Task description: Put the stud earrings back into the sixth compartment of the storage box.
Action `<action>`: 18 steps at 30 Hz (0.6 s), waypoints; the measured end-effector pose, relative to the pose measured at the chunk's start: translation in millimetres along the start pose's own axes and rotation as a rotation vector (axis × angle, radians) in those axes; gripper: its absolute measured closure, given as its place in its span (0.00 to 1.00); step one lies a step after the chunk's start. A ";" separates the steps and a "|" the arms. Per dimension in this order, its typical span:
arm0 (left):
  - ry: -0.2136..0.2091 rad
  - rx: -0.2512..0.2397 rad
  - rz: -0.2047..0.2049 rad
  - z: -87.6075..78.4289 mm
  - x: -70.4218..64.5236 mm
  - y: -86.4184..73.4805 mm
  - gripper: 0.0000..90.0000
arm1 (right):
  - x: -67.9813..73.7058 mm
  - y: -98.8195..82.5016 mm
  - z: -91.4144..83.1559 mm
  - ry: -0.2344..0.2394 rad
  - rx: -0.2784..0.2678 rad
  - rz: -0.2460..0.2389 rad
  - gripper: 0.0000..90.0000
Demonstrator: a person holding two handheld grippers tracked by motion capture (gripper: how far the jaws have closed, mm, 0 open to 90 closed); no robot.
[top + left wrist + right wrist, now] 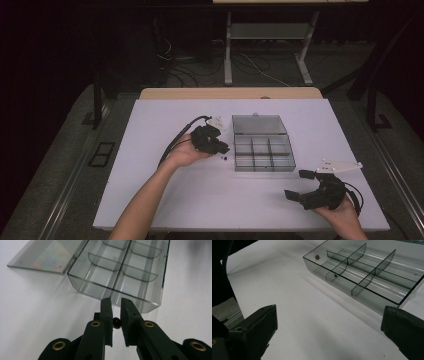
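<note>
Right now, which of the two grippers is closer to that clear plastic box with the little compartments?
The left. The left gripper sits just off the box, at its left edge, pinching a small dark bead. The right gripper hangs open, well off its near right corner.

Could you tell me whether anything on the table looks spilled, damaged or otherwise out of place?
Nothing looks spilled or damaged. The clear compartment box sits square with its lid open flat behind it. One small dark bead lies outside it, between the left gripper's jaws.
</note>
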State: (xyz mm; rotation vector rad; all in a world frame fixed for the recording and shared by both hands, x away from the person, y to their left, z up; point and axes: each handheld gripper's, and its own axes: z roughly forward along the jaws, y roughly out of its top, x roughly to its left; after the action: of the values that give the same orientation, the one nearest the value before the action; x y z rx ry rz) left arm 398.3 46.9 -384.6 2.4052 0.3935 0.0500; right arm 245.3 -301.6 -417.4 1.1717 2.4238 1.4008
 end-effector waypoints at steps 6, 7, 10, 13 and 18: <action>0.004 -0.016 0.034 -5.6 2.2 16.0 0.88 | 0.5 0.4 0.2 0.001 -0.002 0.000 0.01; 0.002 -0.017 0.027 -6.3 1.7 19.1 0.88 | 0.7 0.4 0.4 -0.001 -0.003 -0.004 0.01; 0.005 -0.017 0.041 -8.2 2.6 29.6 0.88 | 1.0 0.4 0.8 -0.001 -0.001 -0.008 0.01; 0.006 -0.023 0.052 -8.2 2.7 39.9 0.88 | 0.8 0.6 0.4 0.001 -0.003 -0.002 0.01; -0.003 -0.026 0.069 -4.5 1.5 55.8 0.88 | 0.6 0.5 -0.2 0.003 -0.005 0.001 0.01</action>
State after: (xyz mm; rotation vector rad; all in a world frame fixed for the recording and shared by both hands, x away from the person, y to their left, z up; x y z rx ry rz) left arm 414.0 10.2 -345.4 2.3920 0.3068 0.0818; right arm 245.1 -301.1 -416.7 1.1704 2.4209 1.4088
